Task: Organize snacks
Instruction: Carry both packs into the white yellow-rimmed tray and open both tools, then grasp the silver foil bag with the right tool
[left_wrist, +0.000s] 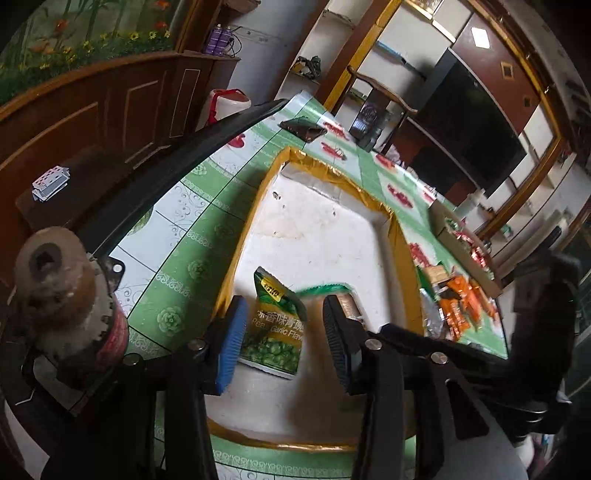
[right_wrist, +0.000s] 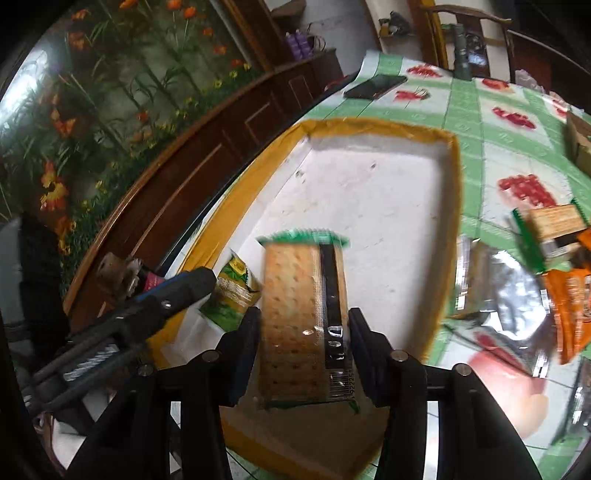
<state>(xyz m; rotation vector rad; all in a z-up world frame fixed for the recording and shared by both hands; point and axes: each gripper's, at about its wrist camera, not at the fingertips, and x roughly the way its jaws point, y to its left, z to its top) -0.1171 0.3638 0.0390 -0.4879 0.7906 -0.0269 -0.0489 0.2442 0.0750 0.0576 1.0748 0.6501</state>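
Observation:
A white foam box (left_wrist: 325, 236) with a yellow taped rim (right_wrist: 456, 206) sits on the table. A green pea packet (left_wrist: 273, 332) lies on its floor near the left wall. My left gripper (left_wrist: 285, 301) straddles that packet with its jaws open, and a gap shows on each side. Beside the pea packet (right_wrist: 232, 295) in the right wrist view, one left finger (right_wrist: 184, 291) reaches in. My right gripper (right_wrist: 304, 314) is shut on a clear cracker packet (right_wrist: 295, 314) with green ends, held over the box floor. Its green edge (left_wrist: 325, 290) shows blurred behind the left gripper's right finger.
Loose snacks lie on the green-and-white tablecloth (left_wrist: 177, 258) right of the box: orange packets (left_wrist: 461, 306) (right_wrist: 569, 295), a silver bag (right_wrist: 498, 280) and a cardboard carton (left_wrist: 465, 251). A dark phone (left_wrist: 303, 127) (right_wrist: 373, 86) lies beyond the box. A rusty metal part (left_wrist: 55, 273) stands at the table's left edge.

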